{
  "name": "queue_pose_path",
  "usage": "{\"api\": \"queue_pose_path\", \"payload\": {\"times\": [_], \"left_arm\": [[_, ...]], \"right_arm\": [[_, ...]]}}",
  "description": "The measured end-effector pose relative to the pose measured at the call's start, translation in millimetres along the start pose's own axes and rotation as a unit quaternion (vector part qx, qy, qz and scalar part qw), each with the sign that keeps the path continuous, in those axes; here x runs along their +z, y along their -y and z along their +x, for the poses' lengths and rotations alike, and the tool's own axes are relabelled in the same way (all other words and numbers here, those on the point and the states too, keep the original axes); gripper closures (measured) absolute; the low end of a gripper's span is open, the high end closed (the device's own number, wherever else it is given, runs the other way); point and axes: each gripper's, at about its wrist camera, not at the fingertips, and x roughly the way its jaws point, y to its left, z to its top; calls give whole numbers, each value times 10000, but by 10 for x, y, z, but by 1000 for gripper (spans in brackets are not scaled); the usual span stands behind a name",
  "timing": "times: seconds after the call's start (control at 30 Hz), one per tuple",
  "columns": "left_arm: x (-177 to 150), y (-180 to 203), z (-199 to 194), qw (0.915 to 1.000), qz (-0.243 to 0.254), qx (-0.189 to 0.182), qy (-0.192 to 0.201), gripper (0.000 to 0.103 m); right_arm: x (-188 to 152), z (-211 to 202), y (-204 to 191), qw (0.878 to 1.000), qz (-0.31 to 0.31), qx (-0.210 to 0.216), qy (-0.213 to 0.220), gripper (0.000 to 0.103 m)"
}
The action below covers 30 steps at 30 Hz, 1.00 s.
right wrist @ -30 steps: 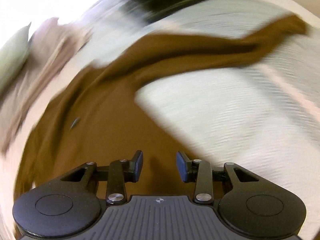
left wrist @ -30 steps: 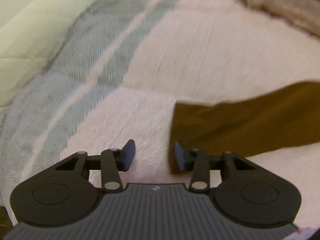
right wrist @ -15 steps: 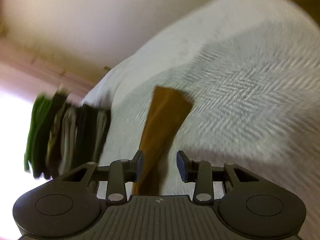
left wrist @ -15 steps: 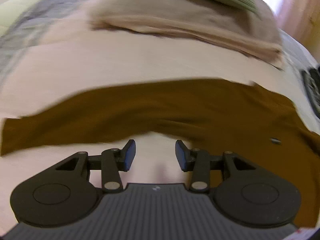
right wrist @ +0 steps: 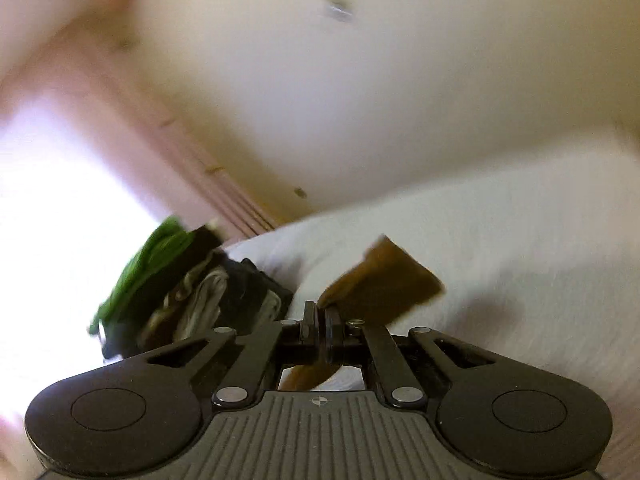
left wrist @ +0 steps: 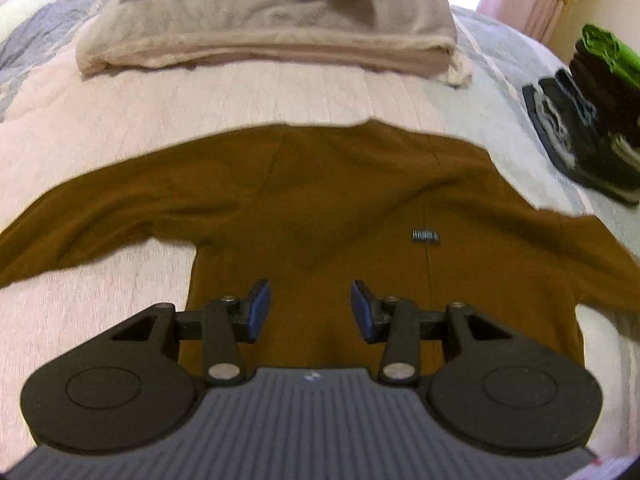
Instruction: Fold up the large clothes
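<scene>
Right wrist: right claw (right wrist: 321, 330) near level, seemingly clamped on brown sleeve (right wrist: 384, 280) (left claw (left wrist: 306, 314) agape, angled down).

A small dark label (left wrist: 425, 236) is sewn on the brown garment (left wrist: 340, 200), but its pale lettering is too blurred to be read, and no other text, brand, number or sign can be made out.
</scene>
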Motion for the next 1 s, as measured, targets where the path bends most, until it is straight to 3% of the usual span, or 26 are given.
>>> {"api": "queue_pose_path", "payload": {"times": [0.1,0.2,0.27,0.37,0.43,0.5,0.53,0.6,0.67,0.7,0.77,0.8,0.87,1.0], "left_arm": [[-193,50,74,9997,84,-44,-239,64],[-367,65,171,9987,-7,-87,-494,64],[-468,41,153,9981,58,-97,-597,63],[-625,-113,-3,9979,192,23,-619,60],[-753,-311,-138,9972,68,71,-737,60],[-899,-518,-290,9965,10,137,-825,58],[-973,-612,-360,9960,22,177,-879,56],[-1140,-820,-504,9943,70,244,-1032,55],[-1275,-1011,-615,9929,78,264,-1155,54],[-1345,-1127,-670,9925,52,241,-1201,53],[-1458,-1337,-711,9912,-82,56,-1320,48],[-1507,-1433,-708,9900,-168,-87,-1400,48],[-1595,-1578,-677,9869,-265,-421,-1532,46],[-1785,-1776,-528,9808,-366,-971,-1651,45]], "right_arm": [[-204,65,157,9961,-433,-657,-388,103],[-575,449,690,9768,-97,-1499,-1527,103],[-606,478,734,9758,52,-1552,-1541,102],[-522,362,524,9733,-56,-1677,-1566,67],[-482,218,369,9770,-127,-1340,-1654,62],[-603,131,170,9688,-269,-586,-2393,62],[-733,58,77,9558,-375,-193,-2910,62],[-1086,-122,-131,9130,-660,621,-3977,62],[-1517,-356,-288,8600,-763,1211,-4898,62],[-1670,-436,-321,8449,-803,1294,-5128,62],[-1979,-667,-378,8308,-891,1348,-5326,62],[-2082,-728,-369,8262,-821,1389,-5398,62],[-2244,-825,-332,8283,-538,1350,-5411,62],[-2416,-904,-241,8484,9,1256,-5143,63]]}}
